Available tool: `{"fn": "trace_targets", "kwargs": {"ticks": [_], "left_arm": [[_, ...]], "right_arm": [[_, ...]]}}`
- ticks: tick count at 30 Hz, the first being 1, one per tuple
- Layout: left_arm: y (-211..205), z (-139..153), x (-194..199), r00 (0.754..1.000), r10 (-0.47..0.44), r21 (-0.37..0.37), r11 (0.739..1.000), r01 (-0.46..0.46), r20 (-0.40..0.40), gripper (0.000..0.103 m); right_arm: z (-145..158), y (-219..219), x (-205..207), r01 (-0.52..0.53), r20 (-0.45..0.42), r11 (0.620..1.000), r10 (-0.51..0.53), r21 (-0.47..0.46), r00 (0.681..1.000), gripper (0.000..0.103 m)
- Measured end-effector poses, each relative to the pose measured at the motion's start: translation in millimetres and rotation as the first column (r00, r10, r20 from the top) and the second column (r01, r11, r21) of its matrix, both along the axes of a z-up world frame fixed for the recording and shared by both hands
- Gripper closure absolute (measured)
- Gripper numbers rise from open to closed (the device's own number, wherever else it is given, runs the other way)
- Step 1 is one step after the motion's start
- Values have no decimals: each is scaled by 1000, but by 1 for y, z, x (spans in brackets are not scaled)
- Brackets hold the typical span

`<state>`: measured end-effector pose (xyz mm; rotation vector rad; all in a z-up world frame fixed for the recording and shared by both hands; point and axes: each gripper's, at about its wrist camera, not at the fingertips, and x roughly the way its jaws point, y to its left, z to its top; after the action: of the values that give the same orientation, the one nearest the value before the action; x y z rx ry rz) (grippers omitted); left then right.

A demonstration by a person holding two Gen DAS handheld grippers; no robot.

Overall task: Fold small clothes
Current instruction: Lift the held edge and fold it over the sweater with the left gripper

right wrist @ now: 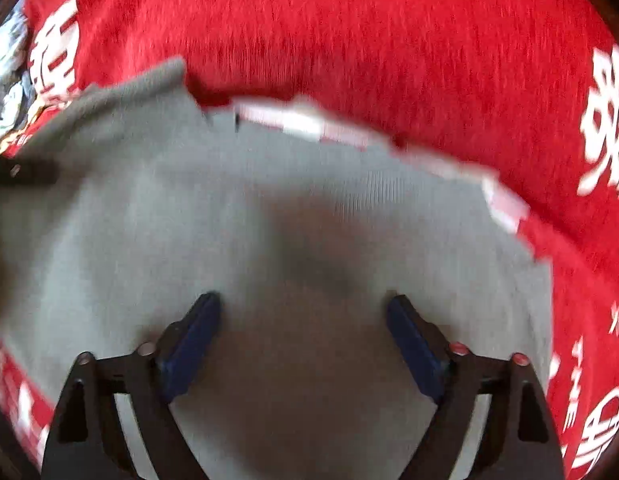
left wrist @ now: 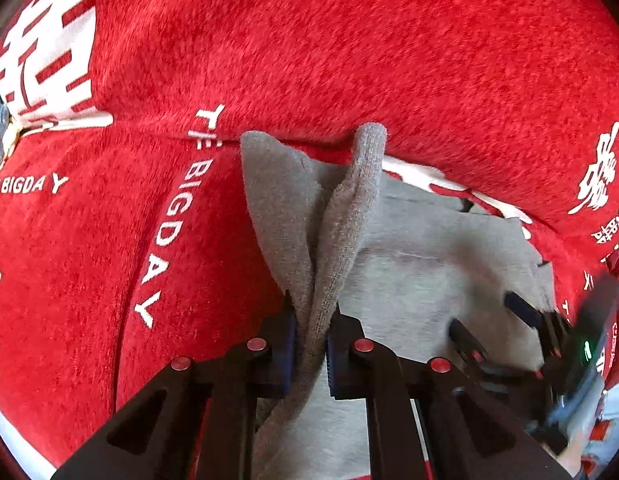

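A small grey knit garment (left wrist: 421,280) lies on a red plush cover. My left gripper (left wrist: 312,320) is shut on a bunched fold of the grey garment's left edge, which rises in a ridge ahead of the fingers. My right gripper (right wrist: 303,312) is open and empty, hovering just above the flat middle of the grey garment (right wrist: 269,208); it also shows in the left wrist view (left wrist: 485,312) at the right. The right view is motion-blurred.
The red cover (left wrist: 349,40) with white lettering spans both views, with a raised cushion edge behind the garment. A pile of bluish cloth (right wrist: 5,72) lies at the far left. The left gripper's dark finger (right wrist: 21,172) shows at the left edge.
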<state>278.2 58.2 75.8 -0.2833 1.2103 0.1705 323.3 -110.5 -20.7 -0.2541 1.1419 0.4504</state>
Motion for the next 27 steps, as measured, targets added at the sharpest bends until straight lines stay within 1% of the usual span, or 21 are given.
{"fn": "trace_targets", "kwargs": {"ticks": [2, 5, 6, 8, 9, 10, 11, 12, 13, 14, 15, 16, 17, 18, 19, 20, 21, 23, 27], "left_arm": [[-5, 4, 2, 1000, -6, 9, 1000, 6, 0, 91], [-8, 10, 1, 1000, 2, -2, 1000, -2, -2, 91], [-8, 12, 0, 1000, 4, -17, 1000, -4, -4, 91], [-12, 18, 0, 1000, 1, -23, 1000, -1, -2, 91], [-16, 22, -1, 1000, -8, -20, 1000, 8, 3, 91], [-20, 24, -1, 1000, -16, -21, 1000, 16, 6, 91], [-25, 26, 0, 1000, -25, -18, 1000, 25, 7, 91], [-31, 27, 1, 999, -34, -11, 999, 34, 4, 91], [-36, 28, 3, 999, -41, -4, 999, 41, 1, 91], [-43, 28, 4, 999, -46, 5, 999, 46, -4, 91], [-51, 28, 6, 999, -49, 10, 999, 49, -9, 91], [-56, 28, 8, 999, -47, 10, 999, 47, -15, 91], [-62, 29, 8, 999, -43, 8, 999, 43, -22, 91], [-70, 31, 9, 999, -41, 10, 999, 41, -26, 91], [-74, 34, 10, 999, -44, 11, 999, 44, -25, 91], [-80, 37, 10, 998, -50, 12, 999, 50, -23, 91], [-87, 42, 12, 998, -58, 18, 998, 58, -21, 91], [-102, 51, 17, 998, -70, 25, 997, 70, -11, 91], [-142, 64, 32, 995, -97, 24, 995, 98, -21, 91]], "right_arm": [[2, 3, 16, 27, -39, 1000, -27, 9, 999, 12], [-1, 7, 41, 68, -46, 997, -69, -32, 997, 12], [-6, 8, 46, 71, -68, 997, -73, -37, 995, 11], [-9, 2, 50, 77, -104, 997, -78, -14, 991, 11], [-4, -2, 48, 78, -101, 997, -80, -25, 992, 11], [4, -9, 43, 92, -68, 995, -94, -31, 993, 11], [14, -19, 36, 117, -16, 993, -118, -26, 993, 11], [20, -28, 29, 136, 16, 991, -135, -6, 991, 11], [21, -36, 21, 145, 20, 989, -146, 18, 989, 11], [16, -38, 16, 140, -9, 990, -139, 16, 990, 11], [6, -35, 11, 112, -54, 994, -112, -2, 992, 11], [-4, -28, 6, 68, -62, 997, -70, -32, 996, 10], [0, -26, 0, 54, -4, 998, -54, -31, 999, 10], [3, -26, -2, 45, 10, 998, -45, -49, 999, 10], [5, -28, -3, 52, -6, 997, -53, -48, 999, 10], [11, -35, -5, 64, -15, 998, -65, -15, 998, 10], [19, -45, -10, 68, -7, 997, -68, 36, 998, 10], [27, -62, -15, 68, -3, 995, -68, 73, 998, 10], [33, -114, -34, 107, -39, 982, -103, 155, 994, 10]]}}
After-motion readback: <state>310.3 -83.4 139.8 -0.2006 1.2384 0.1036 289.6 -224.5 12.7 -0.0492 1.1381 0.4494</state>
